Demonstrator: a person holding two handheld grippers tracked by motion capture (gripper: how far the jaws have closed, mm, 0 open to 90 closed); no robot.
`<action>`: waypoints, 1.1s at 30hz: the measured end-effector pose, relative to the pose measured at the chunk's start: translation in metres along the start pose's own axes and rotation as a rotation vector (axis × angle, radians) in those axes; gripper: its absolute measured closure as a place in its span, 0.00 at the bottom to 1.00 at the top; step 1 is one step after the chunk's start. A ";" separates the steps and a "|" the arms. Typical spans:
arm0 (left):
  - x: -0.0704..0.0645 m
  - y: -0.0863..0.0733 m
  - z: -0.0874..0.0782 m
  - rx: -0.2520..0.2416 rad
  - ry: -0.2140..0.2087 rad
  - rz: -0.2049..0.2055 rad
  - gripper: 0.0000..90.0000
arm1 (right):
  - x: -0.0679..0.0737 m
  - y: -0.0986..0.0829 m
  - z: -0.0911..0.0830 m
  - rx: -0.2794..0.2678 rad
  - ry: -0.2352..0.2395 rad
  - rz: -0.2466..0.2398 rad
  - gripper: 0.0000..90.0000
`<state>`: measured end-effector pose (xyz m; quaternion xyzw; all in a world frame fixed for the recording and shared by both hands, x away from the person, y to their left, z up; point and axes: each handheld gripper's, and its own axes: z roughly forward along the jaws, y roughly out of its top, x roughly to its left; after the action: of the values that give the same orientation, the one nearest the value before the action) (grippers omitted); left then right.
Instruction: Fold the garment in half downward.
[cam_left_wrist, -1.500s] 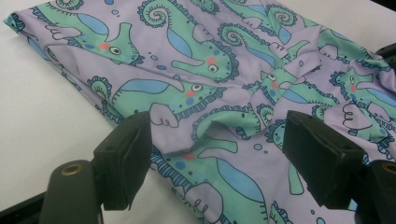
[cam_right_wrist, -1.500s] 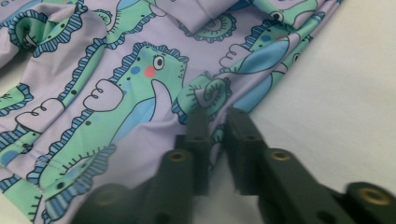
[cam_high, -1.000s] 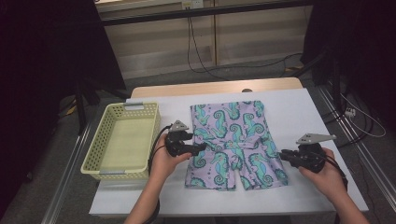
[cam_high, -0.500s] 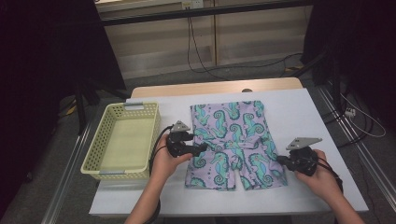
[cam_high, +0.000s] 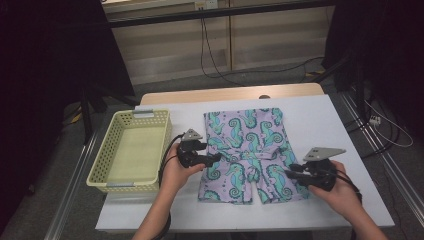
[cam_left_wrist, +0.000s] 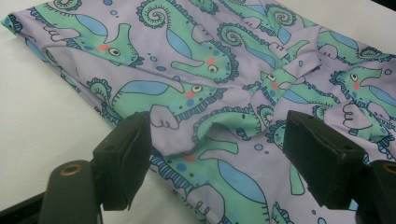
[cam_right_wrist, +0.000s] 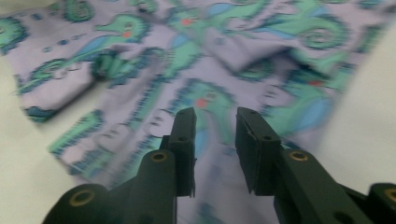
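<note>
High view: yellow basket (cam_high: 131, 150) left of seahorse shorts (cam_high: 250, 150); left gripper (cam_high: 216, 158) spread wide, right gripper (cam_high: 289, 173) narrowly parted, holding nothing.

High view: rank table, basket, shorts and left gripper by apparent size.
1. table
2. shorts and basket: look about alike, so unranked; the shorts may cover slightly more
3. left gripper: clearly smallest

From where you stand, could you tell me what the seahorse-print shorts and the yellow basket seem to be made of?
The shorts look like thin, smooth knit fabric, perhaps stretchy: they lie limp with soft folds and a faint sheen in the left gripper view. The basket looks like moulded matte plastic, with stiff upright walls pierced by a regular lattice of holes.
</note>
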<state>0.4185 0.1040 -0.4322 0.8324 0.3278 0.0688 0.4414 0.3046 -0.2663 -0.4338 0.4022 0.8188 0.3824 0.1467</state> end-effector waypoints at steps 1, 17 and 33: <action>0.000 0.000 0.000 -0.003 0.002 -0.001 0.27 | 0.006 0.001 0.006 0.005 0.025 -0.013 0.74; -0.002 0.000 0.001 -0.002 0.000 0.005 0.27 | 0.041 0.010 0.049 0.052 0.098 -0.047 0.98; -0.001 0.003 0.007 -0.003 0.004 0.020 0.27 | 0.009 0.023 0.031 -0.053 0.041 -0.046 0.56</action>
<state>0.4221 0.0971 -0.4340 0.8350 0.3202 0.0756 0.4411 0.3289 -0.2348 -0.4367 0.3712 0.8203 0.4085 0.1493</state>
